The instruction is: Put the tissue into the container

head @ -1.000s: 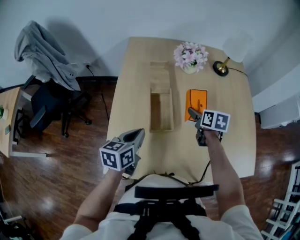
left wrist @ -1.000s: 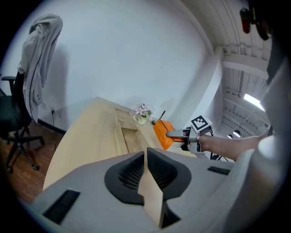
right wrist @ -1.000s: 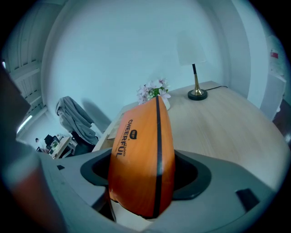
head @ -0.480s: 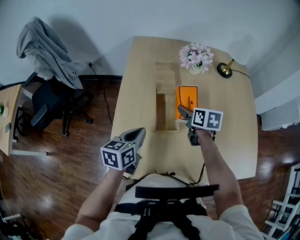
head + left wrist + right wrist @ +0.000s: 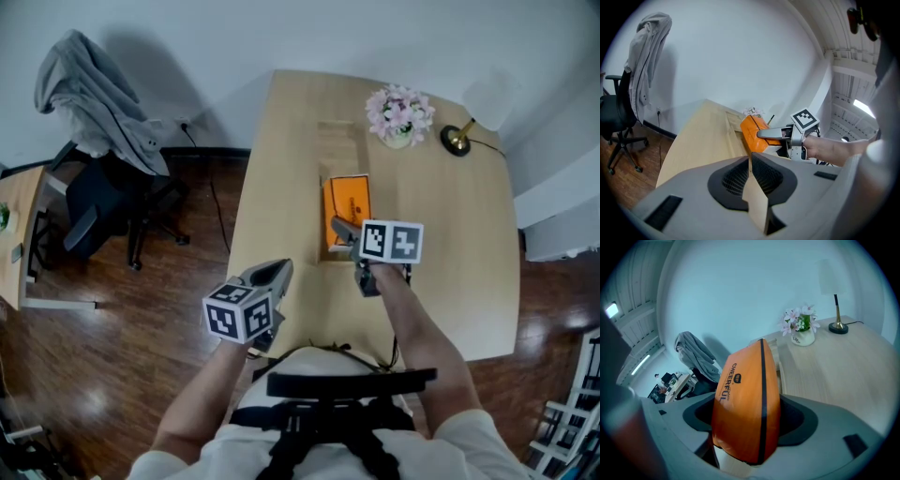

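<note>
While it is outstretched, the right claw (image 5: 349,234) grips the tissue (image 5: 347,199).

The tissue pack (image 5: 346,208), pinched between the fingers (image 5: 341,228) of the right gripper (image 5: 348,235), is hanging over the near half of the wooden container (image 5: 340,145) and is covering that part of its opening. The far half is lying uncovered. Right of the container, a broad bare stretch of bench (image 5: 445,248) is giving free passage. The flower vase (image 5: 400,117) and the lamp (image 5: 458,140) are crowding the far right corner. Left of the container, a narrower bare strip is running along the bench edge. The left gripper (image 5: 272,274), fingers together, is hovering at the near left corner, well apart from the container. An office chair (image 5: 94,202) draped with a grey garment (image 5: 94,94) is occupying the floor off the left side.
</note>
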`<control>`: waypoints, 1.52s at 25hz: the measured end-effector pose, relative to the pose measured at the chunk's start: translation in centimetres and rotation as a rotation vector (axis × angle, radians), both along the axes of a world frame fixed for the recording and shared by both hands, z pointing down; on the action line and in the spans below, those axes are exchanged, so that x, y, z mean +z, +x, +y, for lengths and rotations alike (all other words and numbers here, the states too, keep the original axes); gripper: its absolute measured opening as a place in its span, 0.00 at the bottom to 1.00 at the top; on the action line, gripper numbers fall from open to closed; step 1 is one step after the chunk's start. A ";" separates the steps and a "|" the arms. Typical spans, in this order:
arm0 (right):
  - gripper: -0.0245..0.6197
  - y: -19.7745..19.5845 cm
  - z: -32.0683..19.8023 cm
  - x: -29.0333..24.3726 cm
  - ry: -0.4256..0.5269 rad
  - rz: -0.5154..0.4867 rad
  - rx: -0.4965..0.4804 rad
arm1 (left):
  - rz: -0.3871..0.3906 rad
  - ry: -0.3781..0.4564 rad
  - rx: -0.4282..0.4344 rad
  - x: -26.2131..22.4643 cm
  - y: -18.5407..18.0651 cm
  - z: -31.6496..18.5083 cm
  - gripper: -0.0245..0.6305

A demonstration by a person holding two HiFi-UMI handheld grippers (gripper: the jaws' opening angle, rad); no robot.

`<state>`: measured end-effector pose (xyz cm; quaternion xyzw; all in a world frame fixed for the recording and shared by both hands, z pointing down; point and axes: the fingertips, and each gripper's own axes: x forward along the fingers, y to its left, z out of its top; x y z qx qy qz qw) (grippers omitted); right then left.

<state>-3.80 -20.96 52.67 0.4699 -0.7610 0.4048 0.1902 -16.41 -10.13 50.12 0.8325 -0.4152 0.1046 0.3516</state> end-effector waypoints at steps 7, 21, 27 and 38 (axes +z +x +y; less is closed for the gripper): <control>0.62 -1.0 0.5 2.0 -0.042 0.017 0.001 | 0.004 -0.015 -0.002 0.5 0.0 0.3 0.04; 0.64 -1.0 0.7 4.4 -0.075 0.038 0.040 | 0.008 -0.036 0.001 0.9 -0.6 1.1 0.04; 0.67 -1.3 0.9 4.6 -0.062 0.084 0.023 | 0.014 -0.044 0.007 0.9 -0.5 1.4 0.04; 0.74 -1.4 1.2 4.1 -0.080 0.044 0.030 | 0.015 -0.058 0.021 1.2 -0.3 1.9 0.04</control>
